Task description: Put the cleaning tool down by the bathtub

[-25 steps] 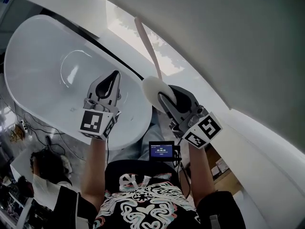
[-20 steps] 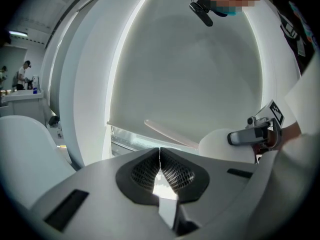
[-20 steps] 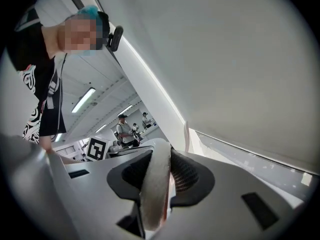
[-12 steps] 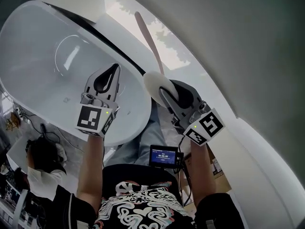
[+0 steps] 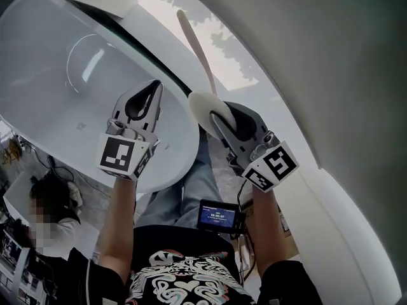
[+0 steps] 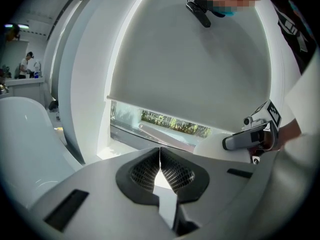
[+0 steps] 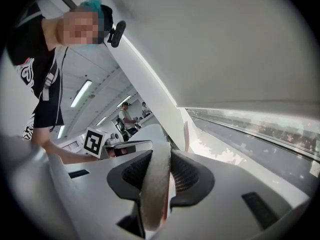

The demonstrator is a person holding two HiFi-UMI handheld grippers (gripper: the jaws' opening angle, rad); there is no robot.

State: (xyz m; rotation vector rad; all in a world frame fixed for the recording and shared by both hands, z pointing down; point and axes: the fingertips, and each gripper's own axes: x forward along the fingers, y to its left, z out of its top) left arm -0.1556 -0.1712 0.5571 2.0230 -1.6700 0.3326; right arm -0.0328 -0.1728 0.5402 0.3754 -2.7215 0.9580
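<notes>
White oval bathtub (image 5: 57, 75) sits left. Grey left gripper (image 5: 154, 88) hangs over its rim, jaws together on nothing. Pink long-handled cleaning tool with pale pad head (image 5: 202, 62) is beside the tub, its head clamped in right gripper (image 5: 215, 118). Small chest screen (image 5: 219, 215): digits unreadable.

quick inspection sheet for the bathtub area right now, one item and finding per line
surface: white bathtub, nothing seen in it
job's things: cleaning tool, head clamped in right hand-held gripper, handle toward window
clutter: small items on floor far left, too small to tell
grippers: left hand-held gripper shut, empty; right shut on cleaning tool
cables: one from small screen at person's waist
surroundings: window, second person low left
</notes>
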